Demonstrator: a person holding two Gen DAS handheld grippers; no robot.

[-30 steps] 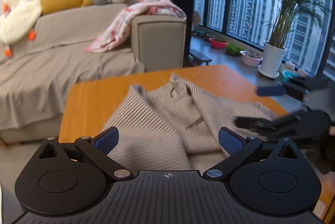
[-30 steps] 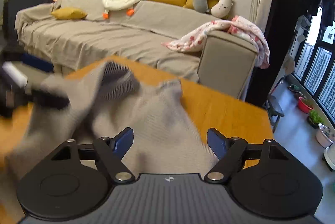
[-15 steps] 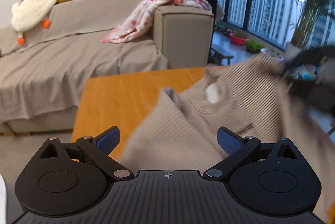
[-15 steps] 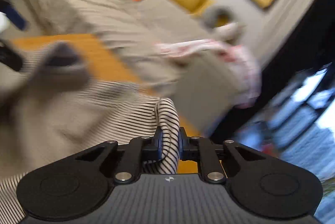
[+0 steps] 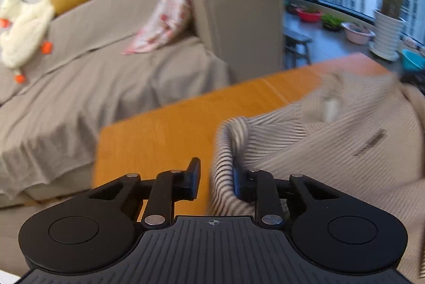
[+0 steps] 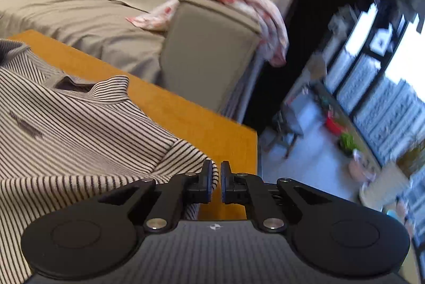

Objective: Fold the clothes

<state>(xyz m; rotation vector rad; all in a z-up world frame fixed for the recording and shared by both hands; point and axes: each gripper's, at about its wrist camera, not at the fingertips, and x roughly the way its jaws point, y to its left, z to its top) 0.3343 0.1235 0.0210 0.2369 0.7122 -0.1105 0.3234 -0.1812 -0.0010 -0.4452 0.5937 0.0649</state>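
Observation:
A beige shirt with thin dark stripes [image 5: 332, 140] lies on the orange wooden table [image 5: 164, 130]. In the left wrist view my left gripper [image 5: 216, 180] is half closed, with a fold of the shirt's edge between its fingers against the right pad; a gap shows beside the left pad. In the right wrist view the shirt [image 6: 79, 130] spreads to the left over the table [image 6: 207, 130]. My right gripper [image 6: 216, 181] is shut on a corner of the shirt near the table's right edge.
A grey covered sofa [image 5: 106, 66] stands behind the table with a pink blanket [image 5: 180, 5] over its armrest, yellow cushions and a white plush duck [image 5: 24, 26]. Potted plants [image 5: 387, 26] and bowls stand on the floor by the windows at the right.
My right gripper shut on a shirt corner and pulled it right toward the table edge. My left gripper went from wide open to closing around a fold of the shirt's edge.

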